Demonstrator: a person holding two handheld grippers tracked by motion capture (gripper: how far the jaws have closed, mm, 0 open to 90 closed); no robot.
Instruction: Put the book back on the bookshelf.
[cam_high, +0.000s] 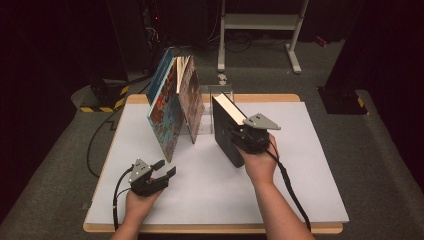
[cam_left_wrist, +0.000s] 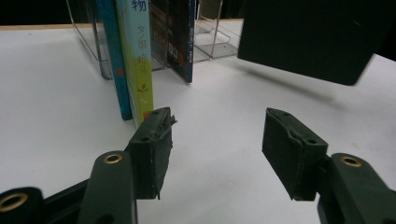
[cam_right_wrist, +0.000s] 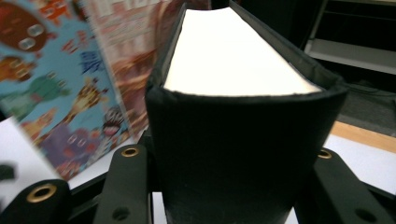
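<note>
A thick black hardcover book with white page edges is held upright, its lower corner just above the white tabletop. My right gripper is shut on it across the spine. In the left gripper view the black book hangs above its own shadow. Left of it, several colourful picture books lean together against a clear acrylic stand. My left gripper rests low near the front left of the table, open, with nothing between its pads.
The picture books stand a short way ahead of the left jaws. Beyond the table's far edge stands a white metal frame. A yellow-and-black striped base and cables lie on the grey floor at the left.
</note>
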